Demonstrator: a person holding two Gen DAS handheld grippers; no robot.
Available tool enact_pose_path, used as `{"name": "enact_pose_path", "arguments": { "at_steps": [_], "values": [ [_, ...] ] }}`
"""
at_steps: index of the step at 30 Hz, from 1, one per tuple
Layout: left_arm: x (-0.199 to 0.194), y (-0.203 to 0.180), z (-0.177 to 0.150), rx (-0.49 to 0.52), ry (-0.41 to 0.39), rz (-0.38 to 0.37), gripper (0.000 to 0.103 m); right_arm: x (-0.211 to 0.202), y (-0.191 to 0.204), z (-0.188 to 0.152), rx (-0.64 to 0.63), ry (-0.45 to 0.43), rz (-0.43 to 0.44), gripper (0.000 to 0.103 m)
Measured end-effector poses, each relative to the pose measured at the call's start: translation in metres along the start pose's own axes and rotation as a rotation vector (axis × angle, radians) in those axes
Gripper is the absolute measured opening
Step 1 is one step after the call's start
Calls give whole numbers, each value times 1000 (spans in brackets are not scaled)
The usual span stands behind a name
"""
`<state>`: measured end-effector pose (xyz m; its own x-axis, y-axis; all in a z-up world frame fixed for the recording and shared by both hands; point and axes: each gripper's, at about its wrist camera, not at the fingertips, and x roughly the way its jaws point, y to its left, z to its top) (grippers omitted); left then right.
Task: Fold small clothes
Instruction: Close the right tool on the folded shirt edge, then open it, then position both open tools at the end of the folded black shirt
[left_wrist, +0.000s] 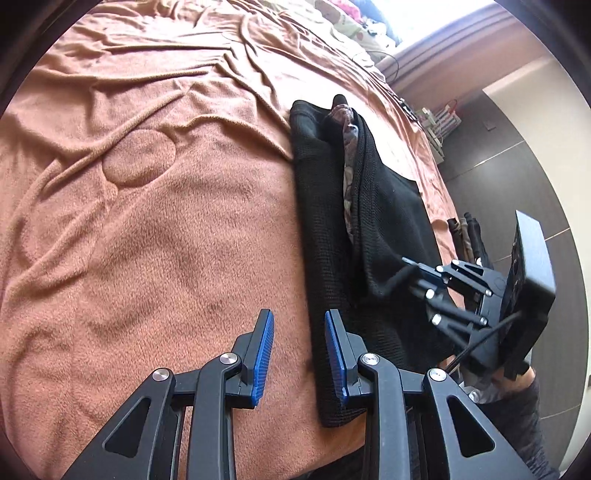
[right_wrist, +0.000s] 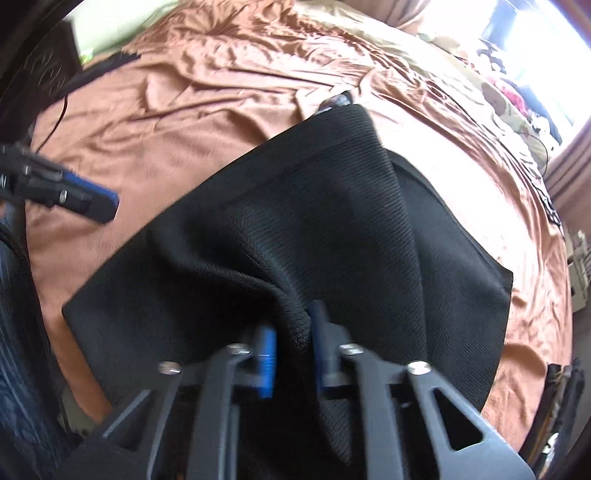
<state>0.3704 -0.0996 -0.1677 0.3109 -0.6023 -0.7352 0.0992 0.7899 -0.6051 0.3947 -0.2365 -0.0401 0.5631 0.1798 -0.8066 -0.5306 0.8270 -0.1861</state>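
A black knit garment (left_wrist: 332, 229) lies lengthwise on the orange blanket (left_wrist: 147, 221), with a patterned lining showing along its fold. My left gripper (left_wrist: 299, 350) hovers open over the blanket at the garment's near left edge, nothing between its blue pads. My right gripper (left_wrist: 410, 266) comes in from the right at the garment's edge. In the right wrist view the right gripper (right_wrist: 291, 350) is shut on a bunched fold of the black garment (right_wrist: 295, 221), lifting it slightly. The left gripper (right_wrist: 107, 203) shows at the left, blue-tipped, over the blanket (right_wrist: 221, 92).
The blanket covers a bed and is heavily wrinkled. Cables (left_wrist: 384, 62) and floral bedding (right_wrist: 517, 107) lie at the far side by a bright window. Dark tiled floor (left_wrist: 517, 155) and a small rack (left_wrist: 439, 122) are to the right of the bed. A person's sleeve (left_wrist: 521, 417) shows behind the right gripper.
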Motion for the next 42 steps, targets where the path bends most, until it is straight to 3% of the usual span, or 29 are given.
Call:
{"name": "enact_pose_path", "arguments": {
  "at_steps": [16, 20, 25, 27, 29, 31, 42],
  "values": [
    [12, -18, 37, 35, -11, -14, 30, -31, -130, -37, 467, -165, 162, 5],
    [21, -24, 45, 49, 1, -5, 30, -19, -164, -59, 615, -155, 156, 5],
    [30, -28, 53, 57, 15, 6, 30, 2, -190, -77, 749, -54, 129, 7],
    [33, -28, 54, 57, 22, 11, 30, 1, -190, -82, 763, -57, 160, 14],
    [36, -27, 54, 56, 29, 17, 30, 0, -189, -86, 766, -62, 176, 42],
    [41, -26, 55, 54, 35, 23, 30, -2, -190, -88, 760, -74, 178, 51],
    [62, -29, 58, 44, 63, 36, 30, 18, -222, -82, 808, -99, 242, 50]
  ]
}}
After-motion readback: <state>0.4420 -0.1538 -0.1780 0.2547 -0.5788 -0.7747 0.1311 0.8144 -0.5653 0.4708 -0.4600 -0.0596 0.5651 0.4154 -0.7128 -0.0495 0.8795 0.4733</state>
